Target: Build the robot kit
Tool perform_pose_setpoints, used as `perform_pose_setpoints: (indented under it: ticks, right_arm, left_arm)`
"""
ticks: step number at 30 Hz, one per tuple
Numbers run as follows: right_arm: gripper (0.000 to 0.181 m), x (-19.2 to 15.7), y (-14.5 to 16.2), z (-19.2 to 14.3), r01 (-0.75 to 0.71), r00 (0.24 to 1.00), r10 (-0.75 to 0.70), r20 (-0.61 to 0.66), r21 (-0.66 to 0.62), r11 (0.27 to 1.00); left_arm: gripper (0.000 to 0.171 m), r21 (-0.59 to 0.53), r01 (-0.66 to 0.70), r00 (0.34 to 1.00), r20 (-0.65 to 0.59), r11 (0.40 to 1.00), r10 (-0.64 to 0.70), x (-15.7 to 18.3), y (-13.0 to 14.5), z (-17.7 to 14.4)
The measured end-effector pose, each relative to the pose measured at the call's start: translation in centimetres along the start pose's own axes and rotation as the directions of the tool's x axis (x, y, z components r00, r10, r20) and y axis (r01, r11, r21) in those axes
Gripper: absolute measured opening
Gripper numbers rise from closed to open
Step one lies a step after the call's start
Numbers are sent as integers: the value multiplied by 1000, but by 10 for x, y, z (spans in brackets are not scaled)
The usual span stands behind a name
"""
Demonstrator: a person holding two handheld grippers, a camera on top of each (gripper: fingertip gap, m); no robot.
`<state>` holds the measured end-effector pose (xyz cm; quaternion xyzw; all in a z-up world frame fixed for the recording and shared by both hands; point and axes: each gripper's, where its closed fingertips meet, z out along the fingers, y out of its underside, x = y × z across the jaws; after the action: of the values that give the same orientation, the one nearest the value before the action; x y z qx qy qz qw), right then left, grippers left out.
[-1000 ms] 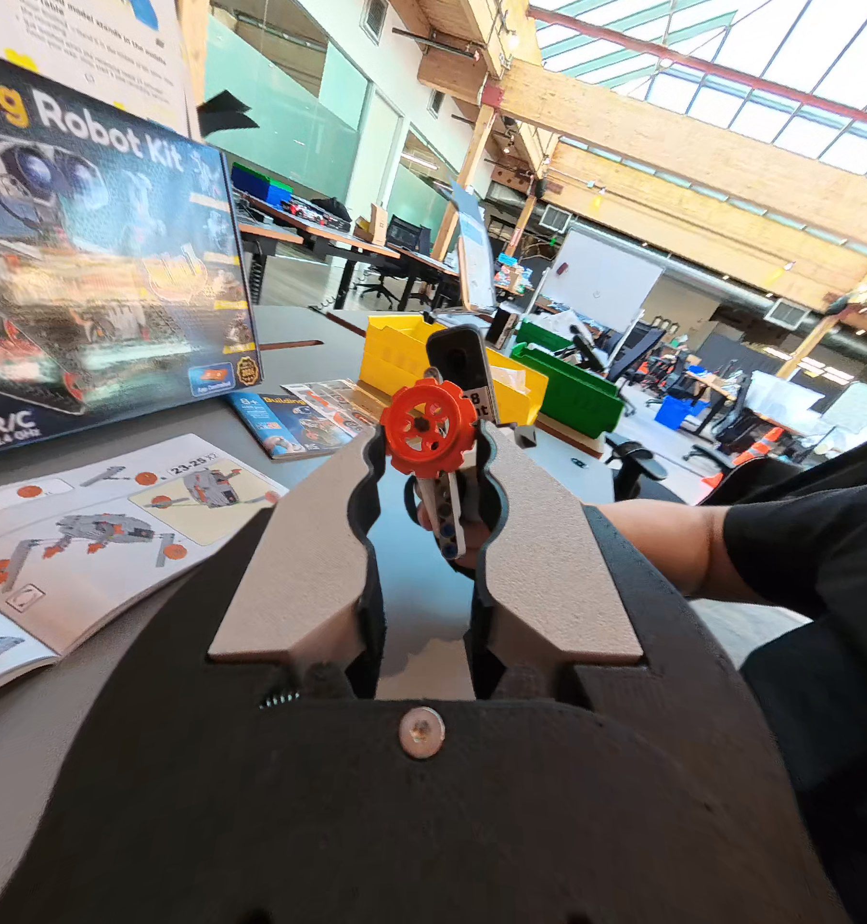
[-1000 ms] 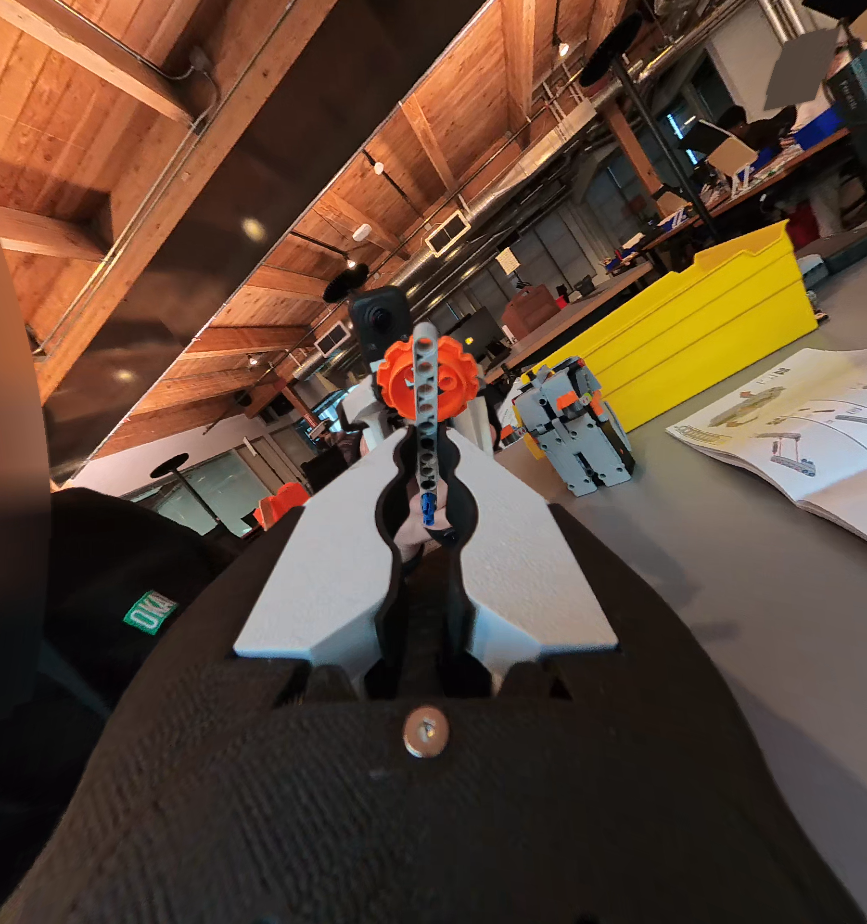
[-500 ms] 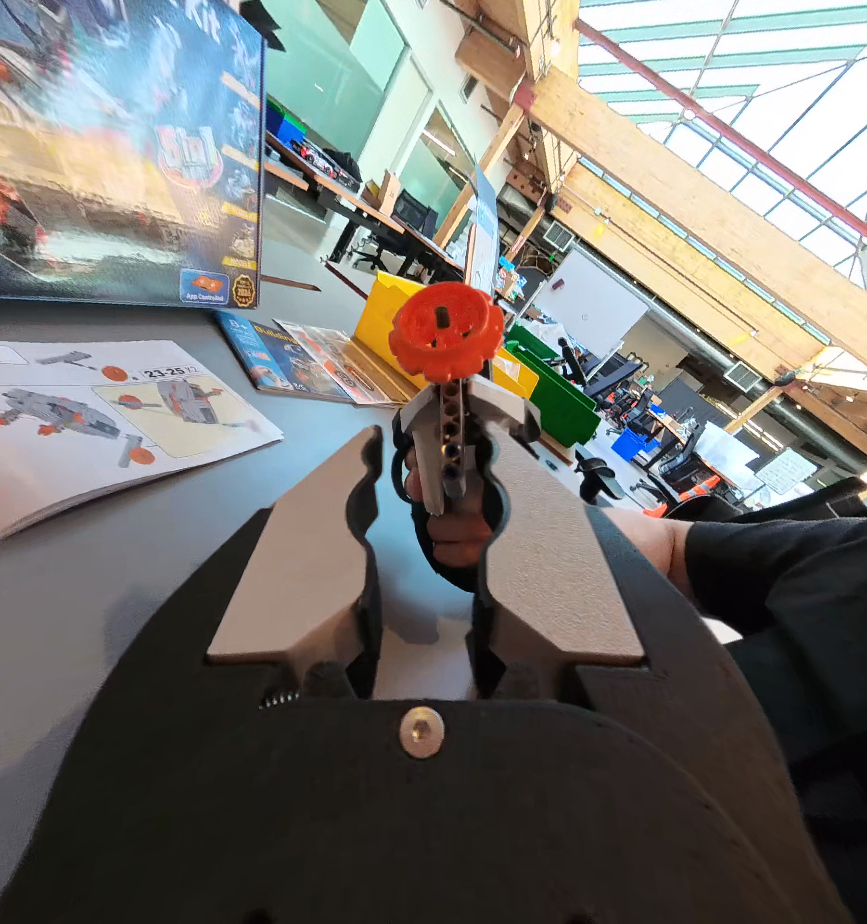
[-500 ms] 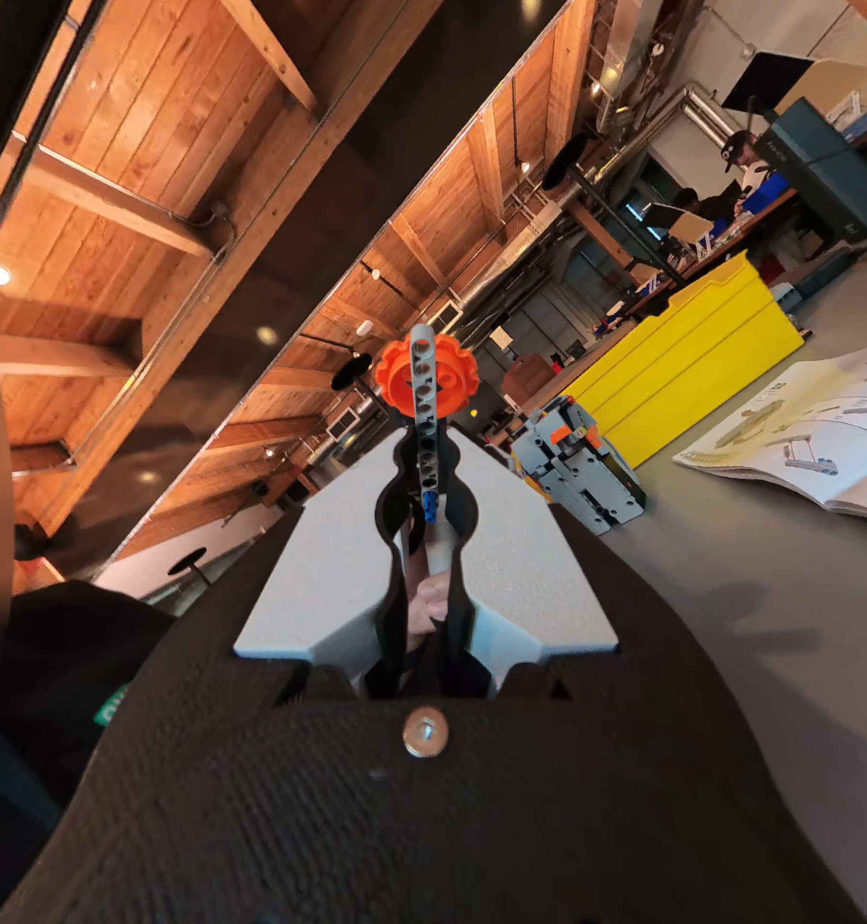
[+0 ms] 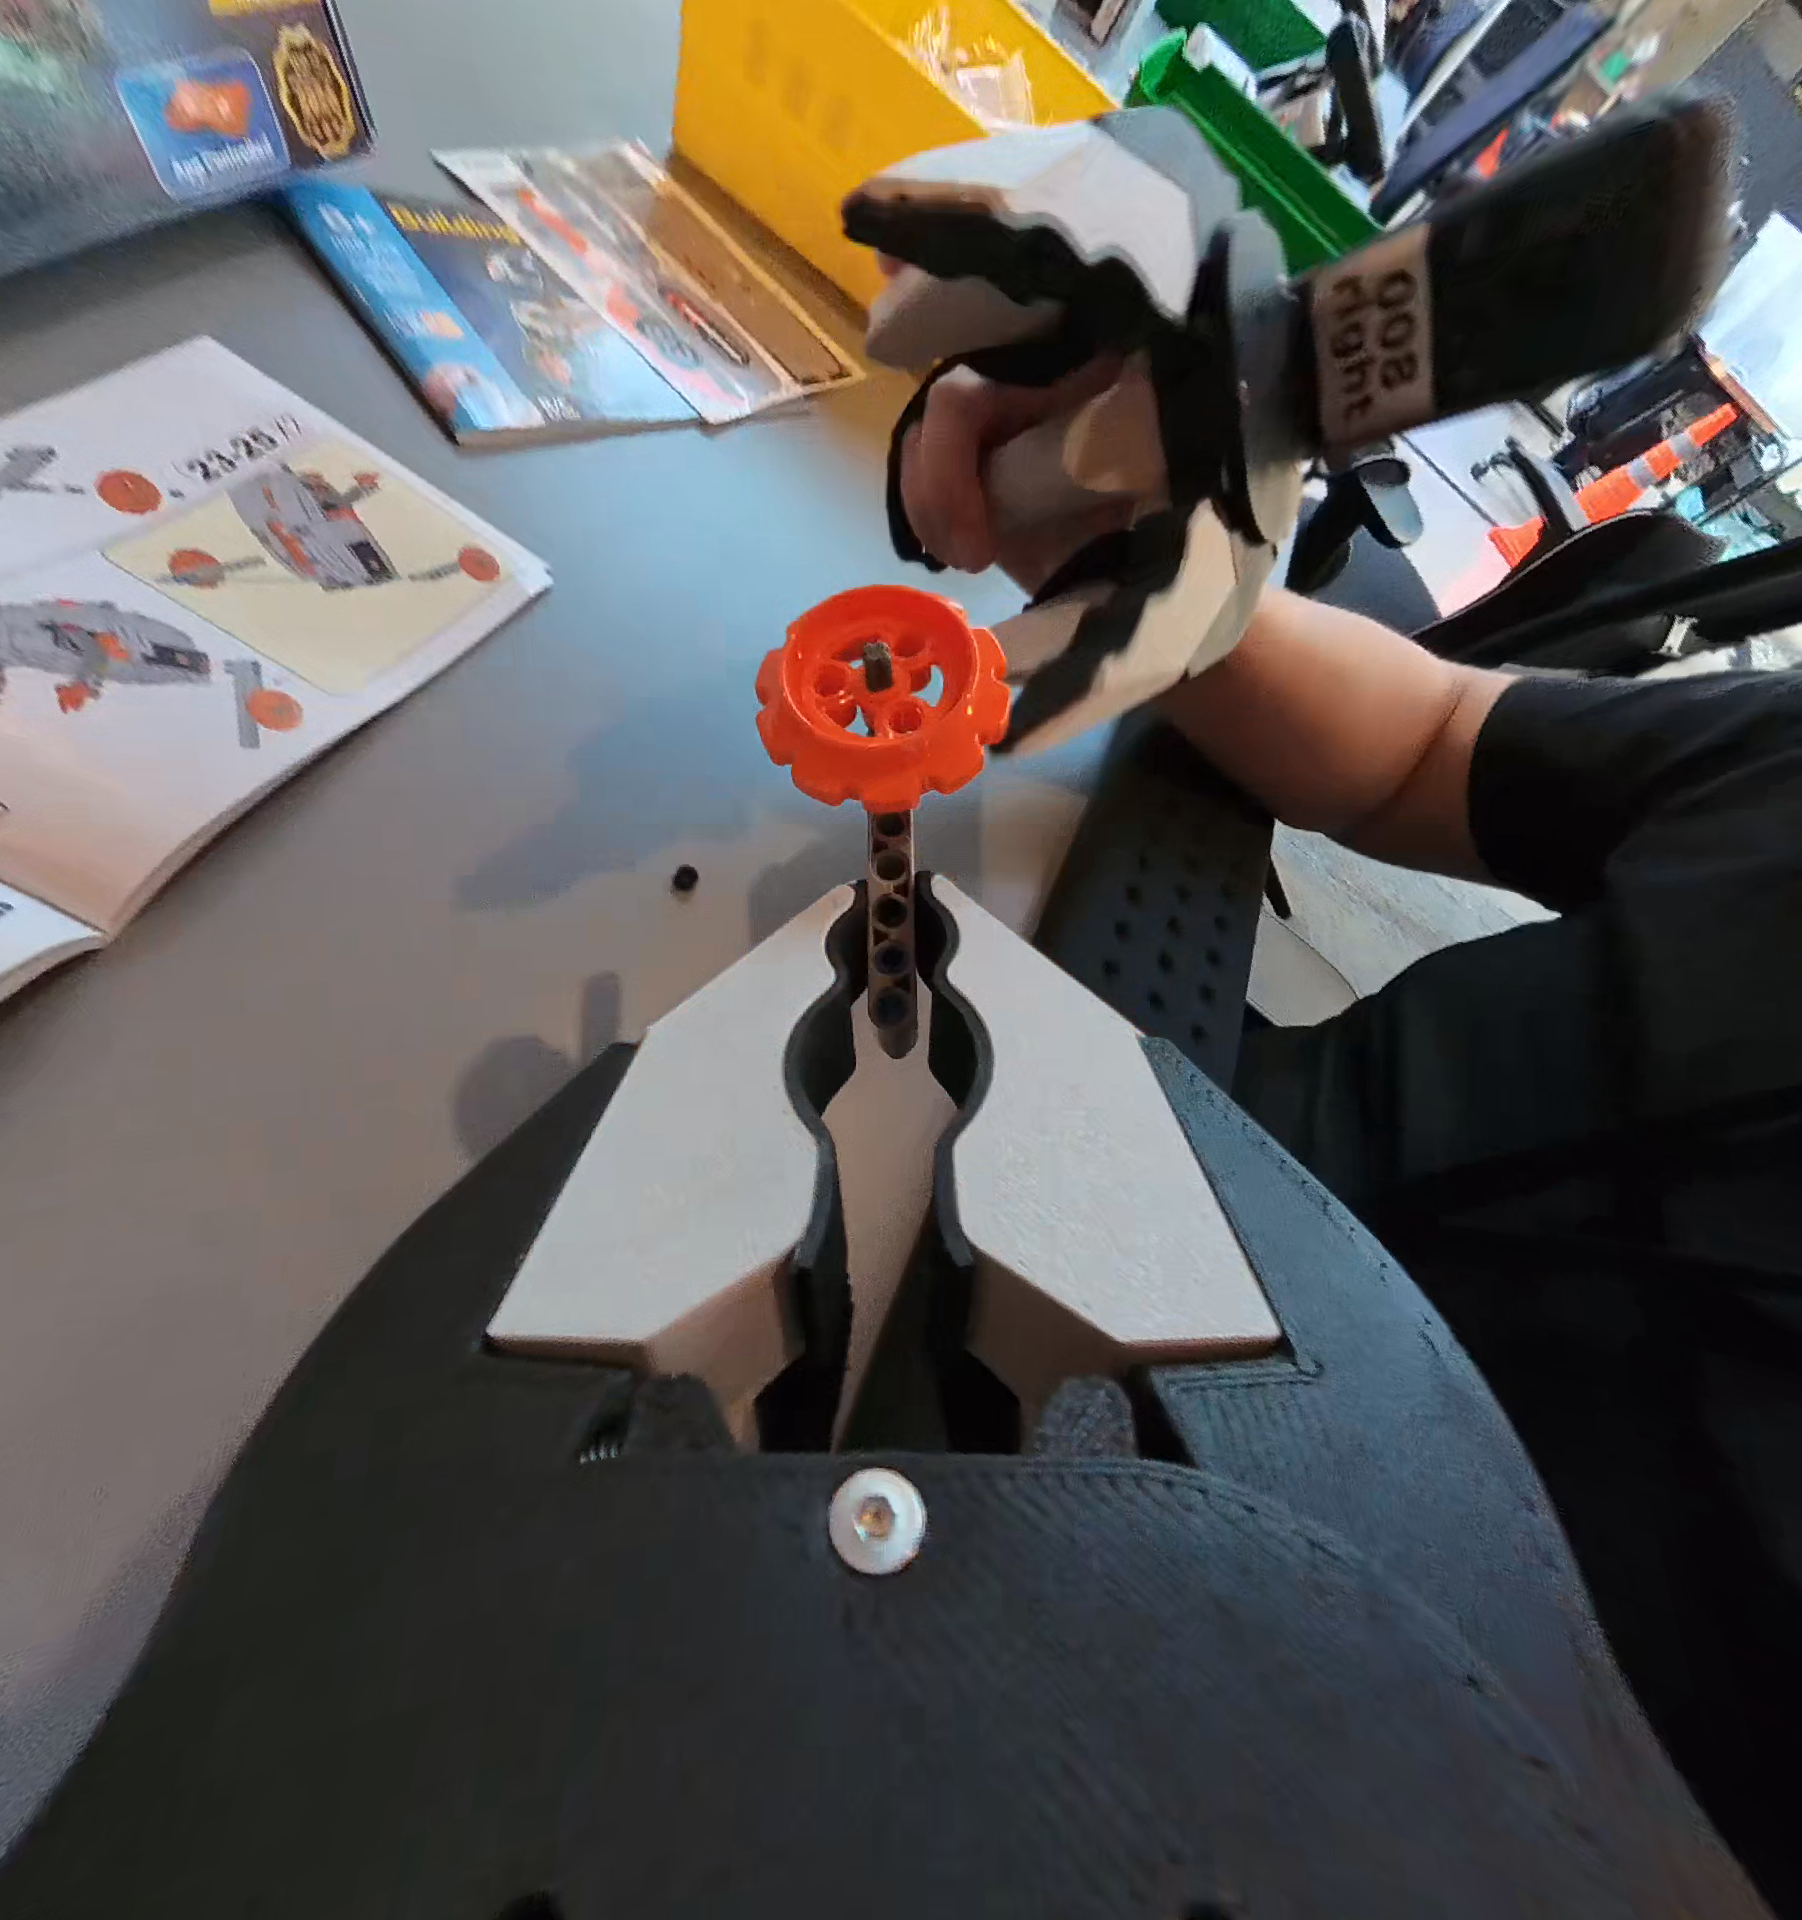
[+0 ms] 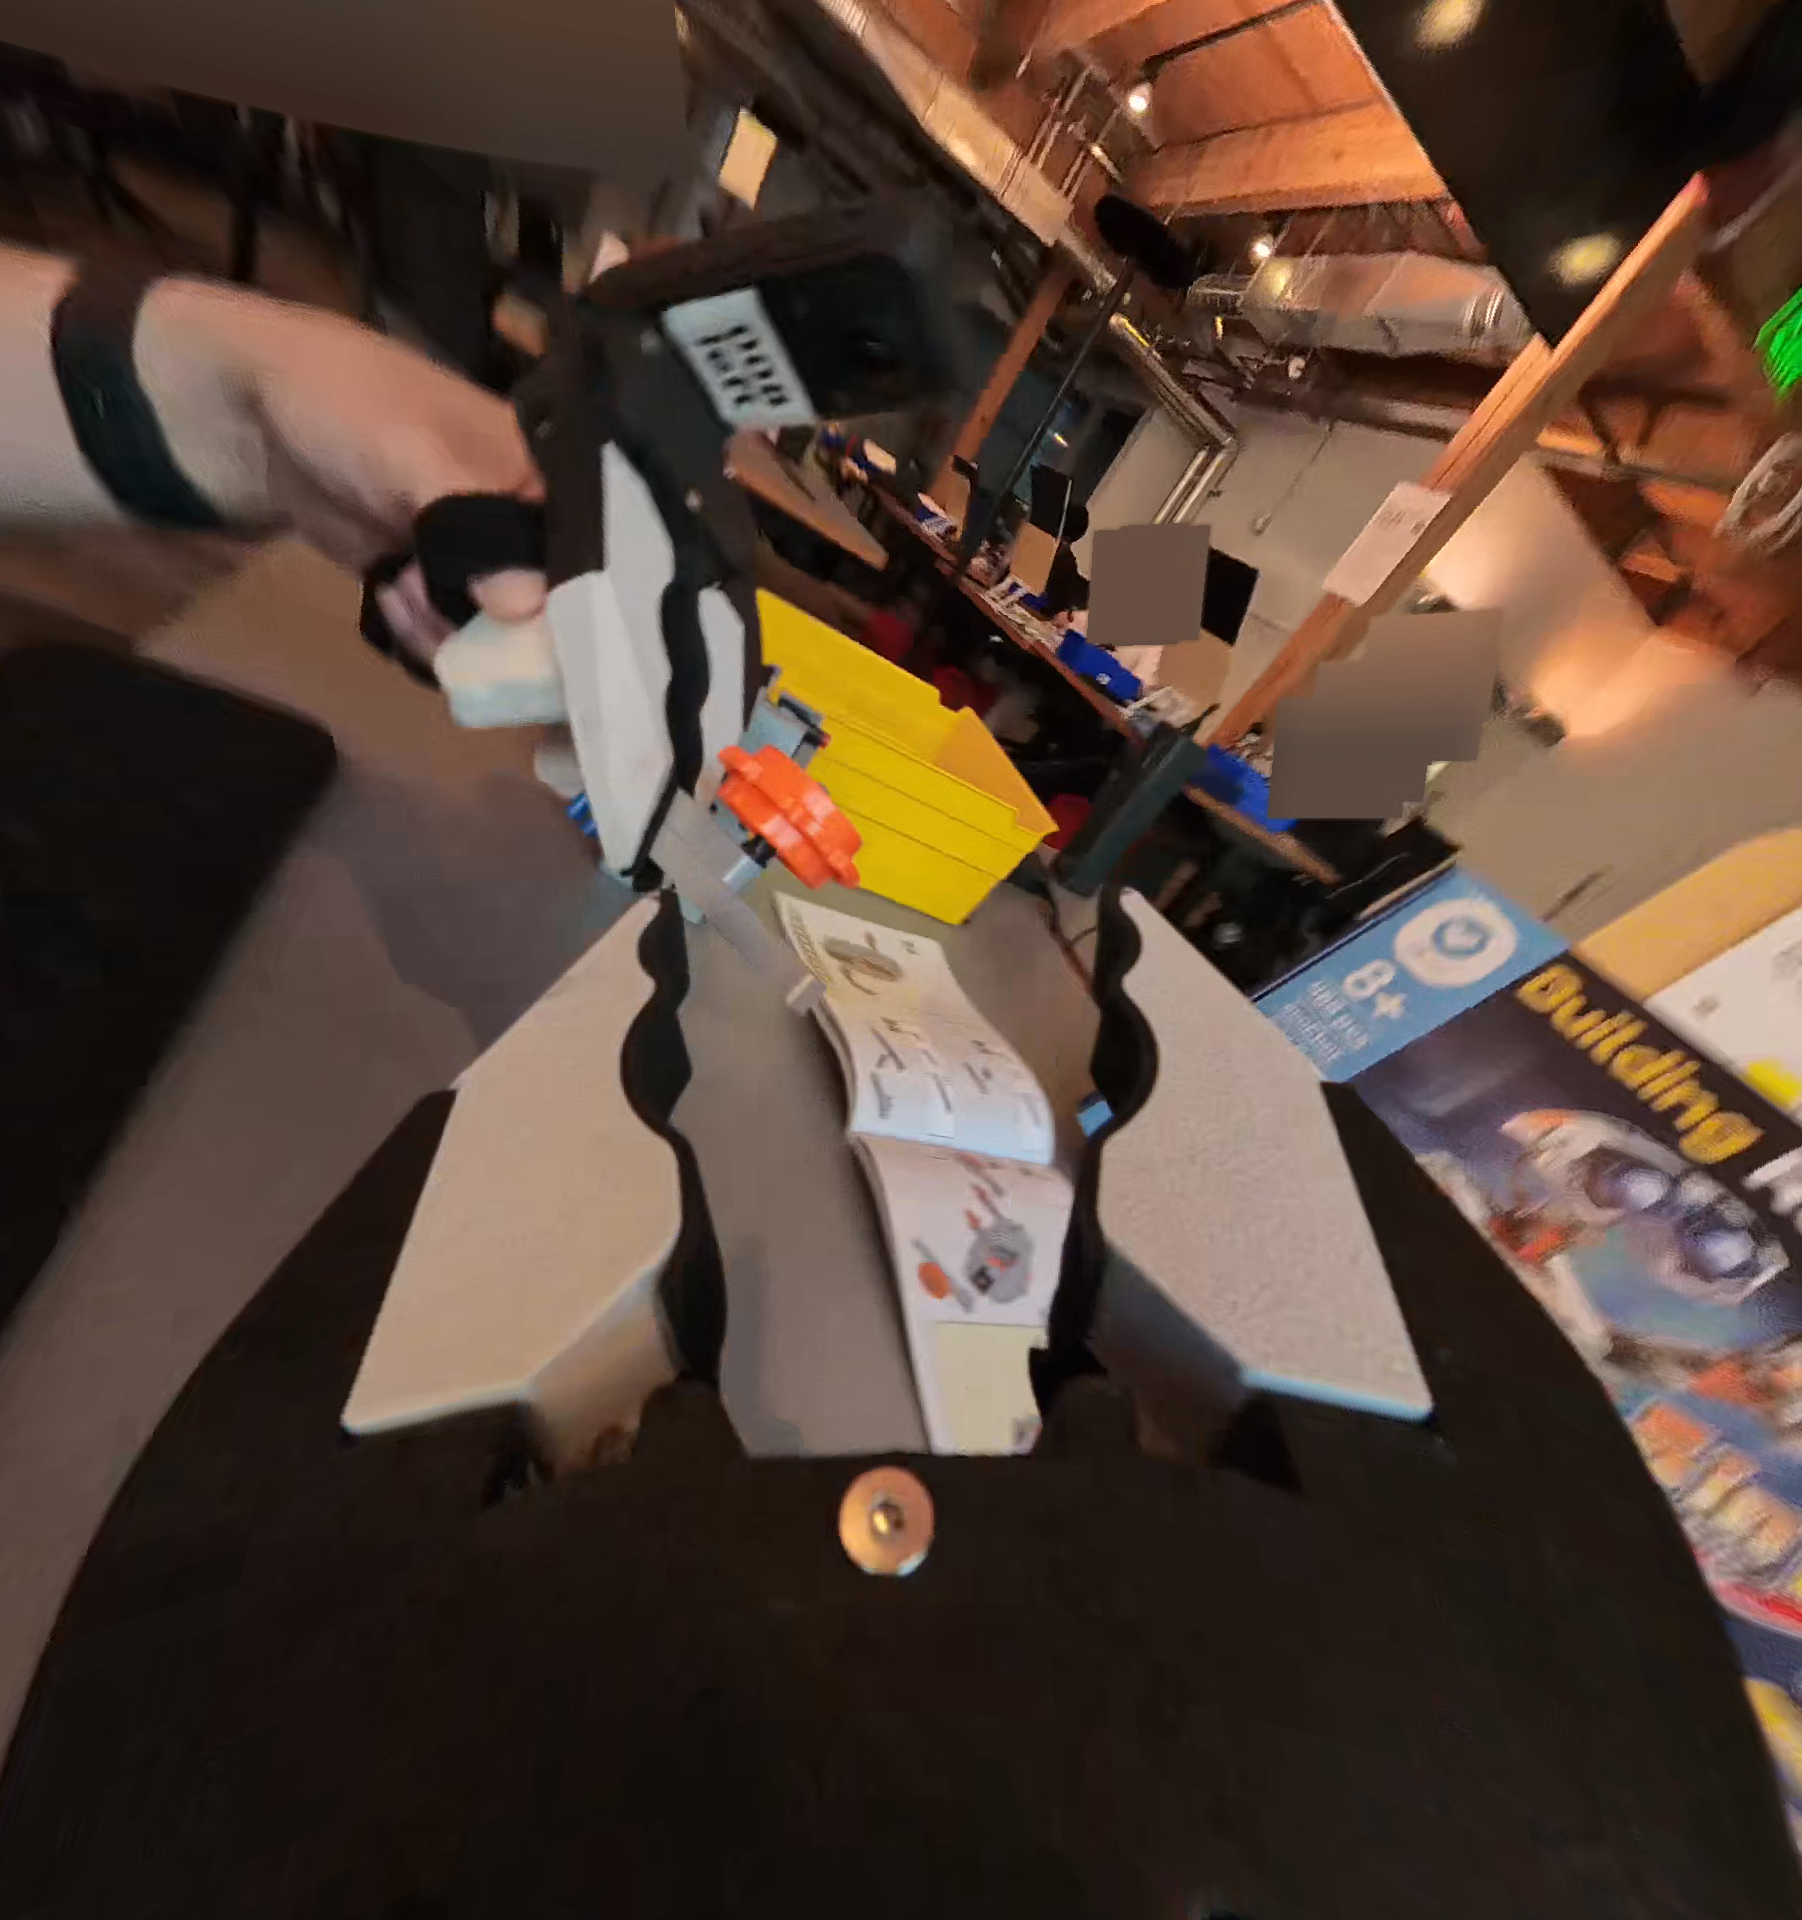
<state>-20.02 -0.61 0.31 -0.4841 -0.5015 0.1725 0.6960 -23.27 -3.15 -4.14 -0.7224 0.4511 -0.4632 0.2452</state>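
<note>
Clamping a grey perforated beam [image 5: 892, 940], the left gripper [image 5: 892, 904] has its jaws closed on the lower end; an orange gear wheel [image 5: 881, 694] sits on an axle at the beam's top, held above the grey tabletop [image 5: 253, 1039]. Right gripper [image 6: 881, 925] jaws spread wide, nothing between them; in the left wrist view it hovers just beyond the wheel, apart from it. Open instruction booklet [image 5: 149, 582] lies left on the tabletop, yellow bin [image 5: 824, 114] behind, kit box [image 6: 1603, 1195] to the side, 1 small black pin [image 5: 683, 879] loose near the beam. Wheel-on-beam looks assembled; what's left can't be judged
</note>
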Motion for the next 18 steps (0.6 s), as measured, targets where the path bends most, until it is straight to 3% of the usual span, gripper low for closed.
perform_pose_setpoints:
  ticks: [3,6,10,16,18]
  right_arm:
    - [69,-22,0,11,258,966,-259,-3,-89,962]
    - [57,-38,11,17,393,920,-388,60,-165,905]
    - [48,-50,23,17,388,920,-363,147,-217,896]
    - [53,-57,33,15,383,922,-349,167,-265,885]
    - [39,-50,38,16,399,917,-378,129,-315,861]
  left_arm:
    - [6,-97,31,1000,9,995,-30,-1,12,4]
    - [6,-194,51,999,22,980,-47,-2,25,9]
    - [6,-253,64,998,37,965,-57,-5,32,10]
    - [6,-257,114,993,0,960,-118,-1,27,10]
    - [6,-275,119,992,-2,954,-124,-1,29,12]
